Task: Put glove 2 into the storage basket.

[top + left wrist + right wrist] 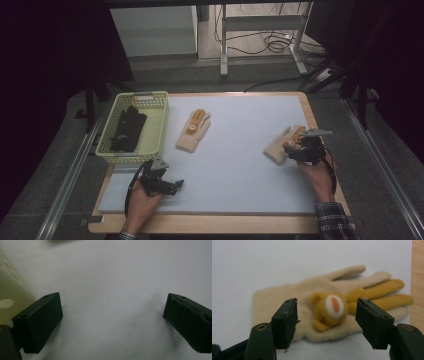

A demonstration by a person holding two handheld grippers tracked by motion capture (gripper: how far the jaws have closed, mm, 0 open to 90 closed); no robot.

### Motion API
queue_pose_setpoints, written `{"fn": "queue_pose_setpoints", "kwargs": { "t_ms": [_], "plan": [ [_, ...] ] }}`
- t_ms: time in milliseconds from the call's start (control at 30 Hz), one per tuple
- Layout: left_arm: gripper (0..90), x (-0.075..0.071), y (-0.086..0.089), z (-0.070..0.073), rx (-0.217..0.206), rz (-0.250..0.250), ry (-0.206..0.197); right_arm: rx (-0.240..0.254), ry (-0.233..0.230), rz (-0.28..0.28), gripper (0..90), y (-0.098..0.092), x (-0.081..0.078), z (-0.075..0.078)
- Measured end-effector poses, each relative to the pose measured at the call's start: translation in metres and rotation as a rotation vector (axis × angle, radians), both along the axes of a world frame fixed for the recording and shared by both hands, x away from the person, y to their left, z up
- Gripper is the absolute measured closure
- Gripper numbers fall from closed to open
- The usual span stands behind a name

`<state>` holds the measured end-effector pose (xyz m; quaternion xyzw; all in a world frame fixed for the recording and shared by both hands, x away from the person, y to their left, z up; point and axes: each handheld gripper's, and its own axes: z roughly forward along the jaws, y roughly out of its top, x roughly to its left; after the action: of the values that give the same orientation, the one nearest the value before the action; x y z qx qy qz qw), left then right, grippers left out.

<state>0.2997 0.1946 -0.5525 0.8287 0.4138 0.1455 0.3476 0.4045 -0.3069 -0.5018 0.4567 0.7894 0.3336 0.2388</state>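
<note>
Two cream knitted gloves with orange fingers lie on the white mat point(235, 170). One glove point(193, 131) lies near the middle, the other glove point(276, 148) toward the right edge. My right gripper point(296, 148) hovers at that right glove point(274, 297); its jaws stand open on either side of the orange bear face point(329, 307) sewn on it, the pads not pressing on anything point(327, 312). My left gripper point(177, 186) rests low at the front left, open over bare mat point(112, 312).
A pale green basket point(135, 96) stands at the left of the table with black gloves point(127, 131) in it; its wall point(10, 290) is close beside my left gripper. The wooden table edge point(418, 277) runs just past the right glove's fingers.
</note>
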Motion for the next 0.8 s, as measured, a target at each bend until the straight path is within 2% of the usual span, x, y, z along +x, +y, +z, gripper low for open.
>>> {"fn": "queue_pose_setpoints", "kwargs": {
  "t_ms": [100, 167, 267, 333, 367, 400, 433, 467, 567, 600, 667, 700, 800],
  "plan": [
    [2.3, 0.0, 0.0, 0.0, 0.0, 0.0, 0.0, 0.004, 0.012, -0.003, 35.8, -0.002, 0.01, -0.011],
    [2.3, 0.0, 0.0, 0.0, 0.0, 0.0, 0.0, 0.005, 0.024, 0.007, 52.6, -0.002, 0.014, -0.015],
    [2.3, 0.0, 0.0, 0.0, 0.0, 0.0, 0.0, 0.032, 0.019, 0.031, 60.8, 0.001, 0.011, -0.012],
    [2.3, 0.0, 0.0, 0.0, 0.0, 0.0, 0.0, 0.043, 0.018, 0.045, 61.2, 0.002, 0.01, -0.01],
    [2.3, 0.0, 0.0, 0.0, 0.0, 0.0, 0.0, 0.067, 0.019, 0.071, 61.4, 0.004, 0.006, -0.005],
    [2.3, 0.0, 0.0, 0.0, -0.003, 0.002, 0.0, 0.083, 0.014, 0.12, 61.4, 0.01, -0.003, 0.003],
    [2.4, 0.0, 0.0, 0.0, -0.003, 0.002, 0.0, 0.083, 0.014, 0.12, 61.4, 0.01, -0.003, 0.003],
    [2.4, 0.0, 0.0, 0.0, -0.003, 0.003, 0.0, 0.086, 0.016, 0.145, 61.4, 0.013, -0.007, 0.006],
    [2.4, 0.0, 0.0, 0.0, -0.003, 0.003, 0.0, 0.097, 0.035, 0.251, 61.1, 0.03, -0.021, 0.013],
    [2.4, 0.0, 0.0, 0.0, -0.003, 0.002, 0.0, 0.092, 0.054, 0.324, 59.1, 0.046, -0.03, 0.012],
    [2.4, 0.0, 0.0, 0.0, -0.003, 0.002, -0.001, 0.09, 0.067, 0.343, 56.7, 0.051, -0.032, 0.009],
    [2.4, 0.0, 0.0, 0.0, -0.003, 0.003, -0.001, 0.054, 0.062, 0.374, 47.3, 0.063, -0.038, 0.005],
    [2.4, 0.0, 0.0, 0.0, -0.003, 0.002, -0.001, 0.054, 0.046, 0.37, 44.3, 0.065, -0.042, 0.007]
  ]
}}
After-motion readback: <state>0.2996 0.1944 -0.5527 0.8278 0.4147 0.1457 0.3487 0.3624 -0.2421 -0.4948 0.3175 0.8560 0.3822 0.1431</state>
